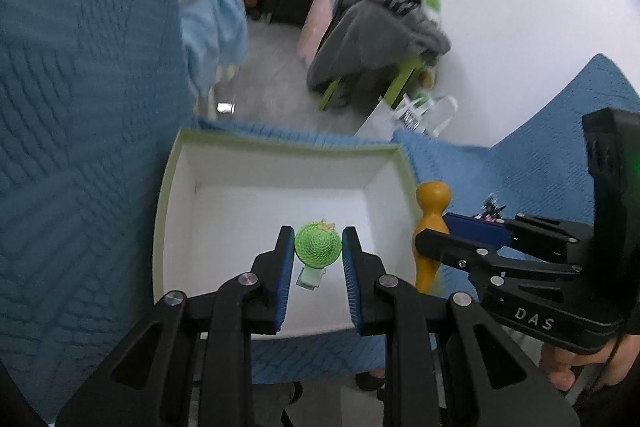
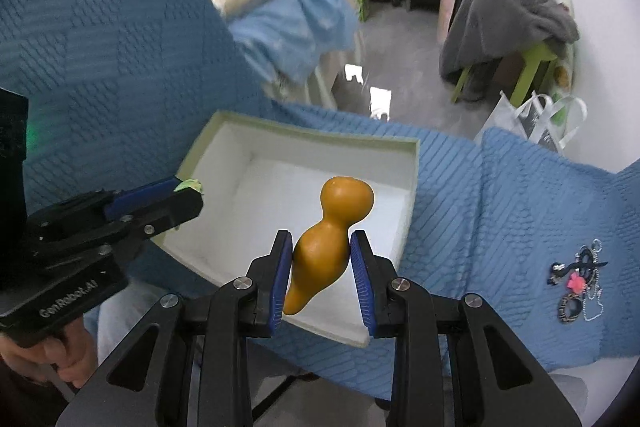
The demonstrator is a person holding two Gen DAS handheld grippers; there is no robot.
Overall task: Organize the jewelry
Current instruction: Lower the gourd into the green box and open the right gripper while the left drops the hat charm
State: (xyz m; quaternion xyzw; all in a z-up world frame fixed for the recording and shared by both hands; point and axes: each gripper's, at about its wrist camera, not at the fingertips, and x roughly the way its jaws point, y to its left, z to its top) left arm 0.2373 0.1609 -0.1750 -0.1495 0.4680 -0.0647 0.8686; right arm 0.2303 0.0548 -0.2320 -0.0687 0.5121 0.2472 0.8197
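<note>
Left hand-held gripper [image 1: 318, 247] clamps green hat clip [image 1: 318, 245] | right hand-held gripper [image 2: 322, 255] clamps orange gourd [image 2: 324, 247] | above white box [image 2: 312, 139]

"DAS" is printed on the right gripper [image 1: 430, 243] body; "GenRobot.AI" is printed on the left gripper [image 2: 188, 201] body.

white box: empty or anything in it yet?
Empty as far as visible. The white box shows a bare floor; the green hat clip and orange gourd are each held in a gripper above it.
</note>
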